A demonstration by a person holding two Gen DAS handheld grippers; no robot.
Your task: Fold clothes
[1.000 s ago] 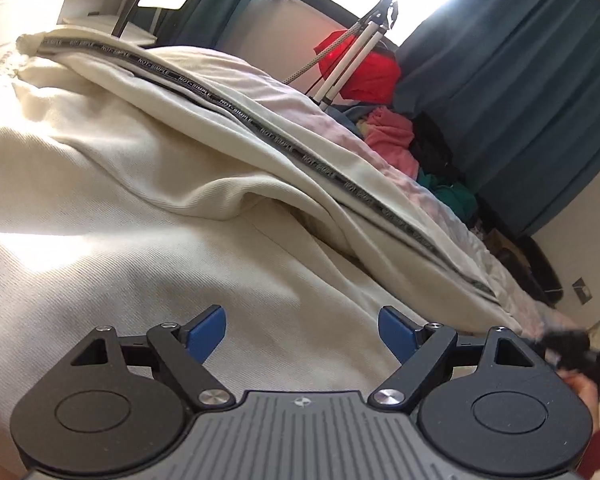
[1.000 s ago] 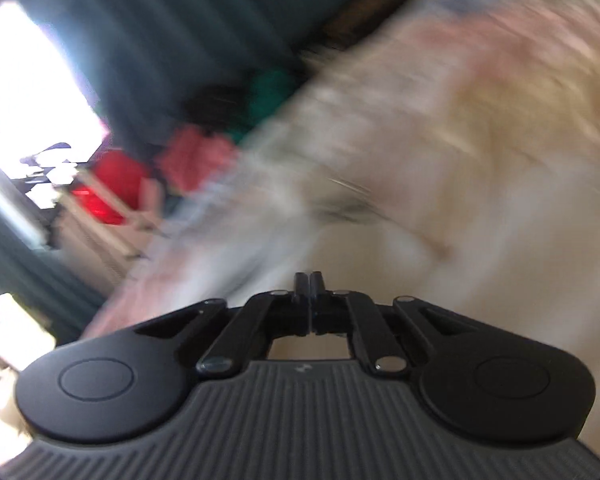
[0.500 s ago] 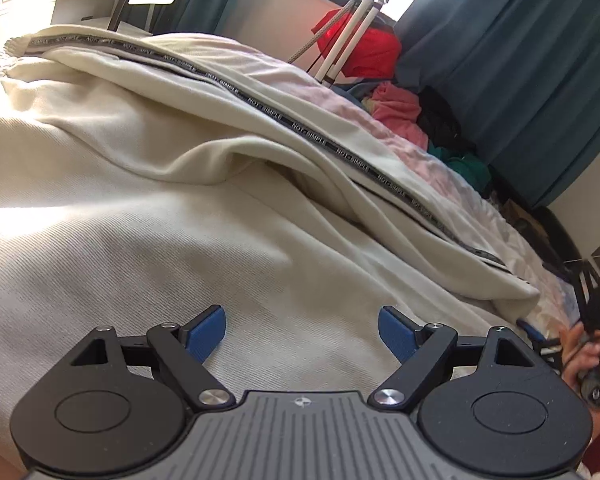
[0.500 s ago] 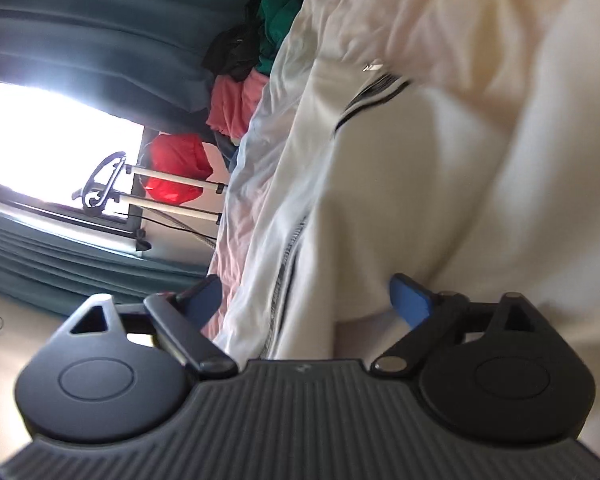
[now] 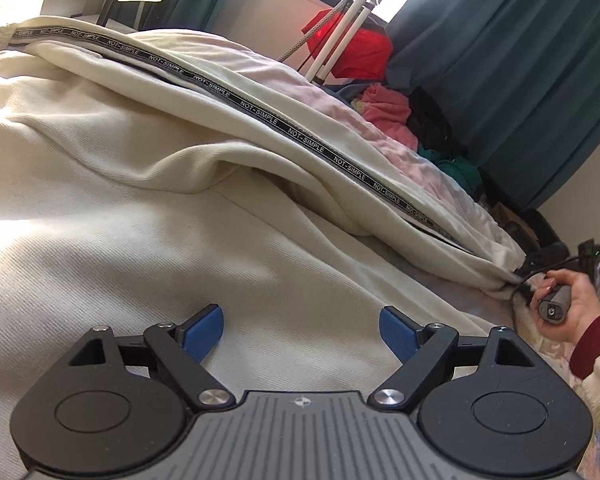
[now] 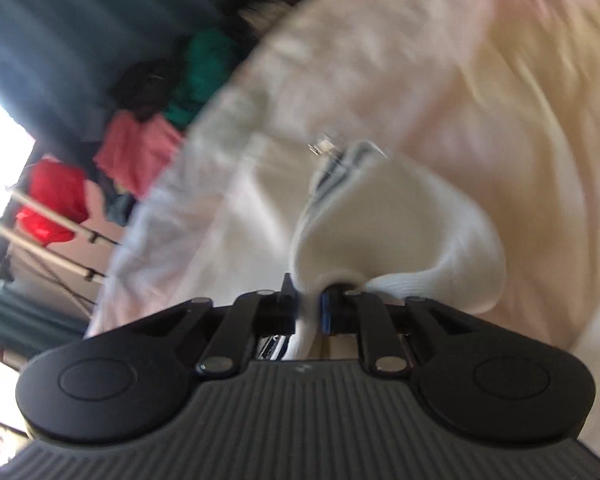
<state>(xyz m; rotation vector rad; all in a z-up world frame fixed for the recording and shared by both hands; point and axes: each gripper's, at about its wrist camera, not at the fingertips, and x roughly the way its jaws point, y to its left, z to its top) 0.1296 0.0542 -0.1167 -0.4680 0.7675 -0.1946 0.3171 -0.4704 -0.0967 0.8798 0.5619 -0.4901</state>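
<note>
Right gripper had just closed, pinching trouser hem; left gripper hung open above trouser. Fold could begin.

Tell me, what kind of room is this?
Probably a bedroom: cream trousers with a black lettered side stripe lie spread on a pale pink rumpled bedsheet, dark teal curtains hang beside a bright window, and colourful clothes are piled beyond.

One cream trousers, two grippers, one hand, two curtains.
</note>
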